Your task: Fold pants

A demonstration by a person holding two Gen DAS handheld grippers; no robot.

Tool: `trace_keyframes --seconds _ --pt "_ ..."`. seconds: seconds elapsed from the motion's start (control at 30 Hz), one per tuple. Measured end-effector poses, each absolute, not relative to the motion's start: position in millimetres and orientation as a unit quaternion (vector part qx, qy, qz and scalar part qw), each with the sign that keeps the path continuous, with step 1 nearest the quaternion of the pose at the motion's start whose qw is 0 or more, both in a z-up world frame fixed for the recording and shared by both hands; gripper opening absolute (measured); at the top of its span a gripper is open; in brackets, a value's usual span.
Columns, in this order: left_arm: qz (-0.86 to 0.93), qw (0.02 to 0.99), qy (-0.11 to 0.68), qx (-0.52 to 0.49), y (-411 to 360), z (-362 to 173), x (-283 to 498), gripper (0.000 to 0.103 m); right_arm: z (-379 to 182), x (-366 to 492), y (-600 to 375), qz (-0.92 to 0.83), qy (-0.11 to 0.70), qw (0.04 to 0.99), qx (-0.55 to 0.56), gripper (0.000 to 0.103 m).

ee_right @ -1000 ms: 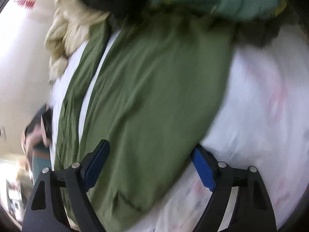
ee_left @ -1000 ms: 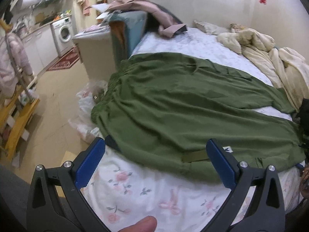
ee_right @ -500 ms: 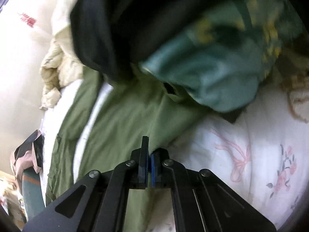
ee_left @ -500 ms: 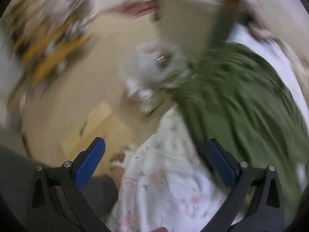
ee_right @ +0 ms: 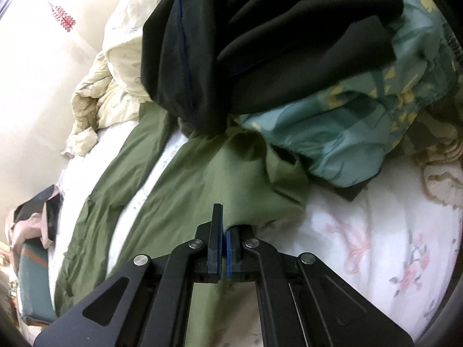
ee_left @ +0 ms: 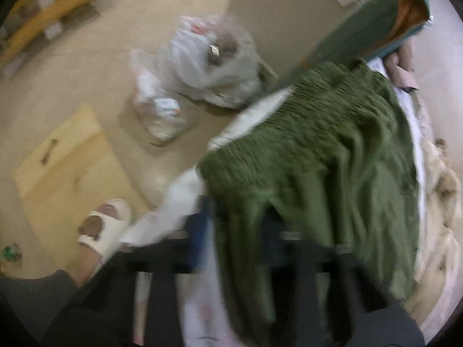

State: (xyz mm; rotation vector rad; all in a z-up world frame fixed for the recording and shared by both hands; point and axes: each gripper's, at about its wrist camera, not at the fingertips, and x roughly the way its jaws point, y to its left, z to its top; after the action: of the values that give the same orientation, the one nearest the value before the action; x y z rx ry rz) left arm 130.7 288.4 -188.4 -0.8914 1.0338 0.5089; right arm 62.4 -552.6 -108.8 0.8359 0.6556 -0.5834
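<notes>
Olive green pants (ee_left: 332, 156) lie spread on a bed with a floral sheet (ee_right: 376, 240). Their gathered waistband (ee_left: 289, 115) sits at the bed's edge in the left wrist view. My left gripper (ee_left: 234, 231) is blurred, its jaws straddling the fabric near the waistband corner; how far they have come together is unclear. In the right wrist view the two legs (ee_right: 202, 185) run away to the left. My right gripper (ee_right: 223, 231) is shut on the near leg's edge close to the hem.
A heap of black and teal patterned clothes (ee_right: 303, 57) lies over the pants' hems. A cream quilt (ee_right: 115, 66) is bunched by the wall. Beside the bed are white plastic bags (ee_left: 202, 66), a cardboard sheet (ee_left: 66, 159), a teal headboard (ee_left: 370, 23) and a slippered foot (ee_left: 101, 228).
My right gripper closed from wide open onto the pant leg edge. My left gripper swung left and down to the waistband corner, and its jaws have narrowed around the fabric.
</notes>
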Motion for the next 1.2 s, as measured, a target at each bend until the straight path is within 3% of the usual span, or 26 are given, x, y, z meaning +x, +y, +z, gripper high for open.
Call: trace_keyframes --seconds 0.37,0.73,0.97,1.2 --pt "0.266 0.779 0.444 -0.354 295 -123 109 0.004 -83 53 -551 -0.260 0.271 0.836 0.399 0.000" --pt "0.252 0.795 0.413 -0.366 301 -43 122 0.004 22 78 -529 -0.255 0.189 0.862 0.394 0.000" --pt "0.259 0.800 0.413 -0.350 307 -23 187 0.004 30 195 -537 -0.245 0.318 0.848 0.346 0.000" --pt "0.256 0.838 0.422 -0.231 278 -17 299 0.004 13 334 -539 -0.231 0.410 0.854 0.221 0.000"
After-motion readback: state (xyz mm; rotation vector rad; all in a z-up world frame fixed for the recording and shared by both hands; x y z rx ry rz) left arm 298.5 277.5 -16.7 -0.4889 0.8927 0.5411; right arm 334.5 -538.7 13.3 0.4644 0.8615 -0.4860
